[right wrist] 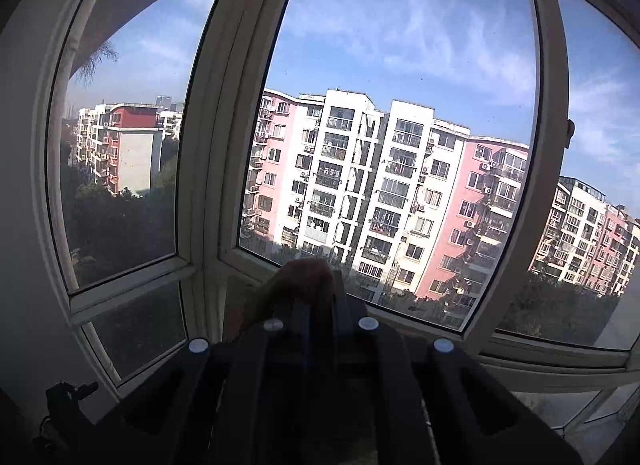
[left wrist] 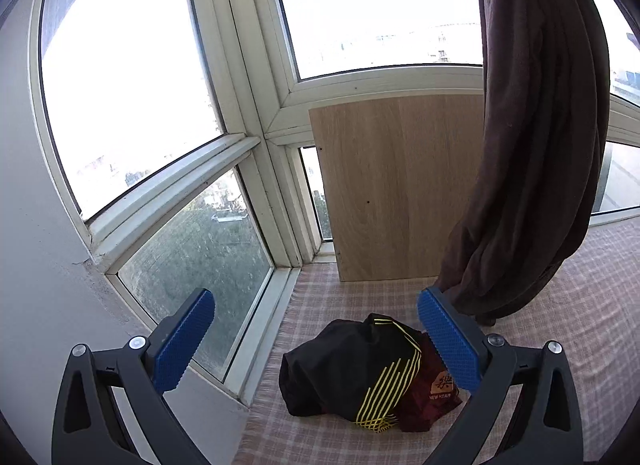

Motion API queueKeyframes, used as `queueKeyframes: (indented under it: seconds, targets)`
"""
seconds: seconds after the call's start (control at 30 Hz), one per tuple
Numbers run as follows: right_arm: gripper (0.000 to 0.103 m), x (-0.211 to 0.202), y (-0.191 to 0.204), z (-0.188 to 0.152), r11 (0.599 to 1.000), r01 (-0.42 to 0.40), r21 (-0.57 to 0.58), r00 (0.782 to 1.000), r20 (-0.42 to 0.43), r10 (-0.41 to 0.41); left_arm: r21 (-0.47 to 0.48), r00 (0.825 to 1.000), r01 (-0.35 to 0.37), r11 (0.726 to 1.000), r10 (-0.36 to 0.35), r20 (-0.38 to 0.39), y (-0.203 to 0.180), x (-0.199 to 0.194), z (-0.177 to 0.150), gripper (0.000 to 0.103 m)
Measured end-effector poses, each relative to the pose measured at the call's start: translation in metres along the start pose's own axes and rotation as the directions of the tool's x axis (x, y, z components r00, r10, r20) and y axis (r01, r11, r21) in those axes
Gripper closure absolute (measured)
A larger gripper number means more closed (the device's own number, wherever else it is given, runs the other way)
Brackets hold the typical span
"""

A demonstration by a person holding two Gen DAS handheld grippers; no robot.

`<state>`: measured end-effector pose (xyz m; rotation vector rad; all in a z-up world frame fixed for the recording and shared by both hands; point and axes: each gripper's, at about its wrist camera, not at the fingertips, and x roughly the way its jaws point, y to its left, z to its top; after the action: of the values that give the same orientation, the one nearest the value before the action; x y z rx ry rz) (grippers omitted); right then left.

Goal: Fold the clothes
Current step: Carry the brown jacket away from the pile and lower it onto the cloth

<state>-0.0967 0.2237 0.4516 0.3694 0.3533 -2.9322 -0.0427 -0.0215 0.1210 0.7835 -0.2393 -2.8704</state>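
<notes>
Right tool point(right wrist: 308, 285) pinches brown garment point(left wrist: 536, 145); left tool point(left wrist: 316, 339) gapes wide.

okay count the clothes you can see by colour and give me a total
Brown: 1, the brown garment hanging up, pinched in the right gripper.
Black with yellow stripes: 1, the black garment bunched on the checked cloth.
Dark red: 1, the dark red garment tucked beside the black one.
Total: 3. The left gripper is open and holds none.
</notes>
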Motion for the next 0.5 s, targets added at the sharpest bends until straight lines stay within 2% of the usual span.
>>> queueKeyframes:
  seconds: [0.17,0.3,0.37,0.43,0.47,0.5]
  targets:
    - [0.096,-0.083,-0.027,-0.001,0.999,0.044,0.005,0.998,0.036,-0.044,0.005,1.000,0.014,1.000,-0.014,0.014,-0.014,-0.033,-0.007,0.000]
    - [0.096,-0.110,-0.045,-0.016,0.999,0.031,0.015,0.999,0.011,-0.031,0.015,1.000,0.017,1.000,-0.017,0.005,-0.027,-0.053,-0.016,0.000]
    - [0.096,-0.092,-0.044,-0.048,1.000,-0.012,0.018,0.998,-0.068,0.013,0.022,1.000,0.019,1.000,-0.018,-0.014,-0.035,-0.056,-0.023,0.000]
    - [0.095,-0.071,-0.042,-0.084,0.998,-0.061,0.024,0.986,-0.156,0.064,0.033,0.999,0.018,0.999,-0.016,-0.037,-0.043,-0.056,-0.031,0.000]
    - [0.093,-0.054,-0.036,-0.114,0.995,-0.099,0.033,0.968,-0.227,0.104,0.040,0.999,0.017,0.999,-0.015,-0.051,-0.047,-0.054,-0.036,0.000]
    - [0.086,-0.034,-0.029,-0.149,0.989,-0.142,0.047,0.939,-0.308,0.150,0.047,0.998,0.016,0.999,-0.013,-0.065,-0.052,-0.051,-0.040,0.000]
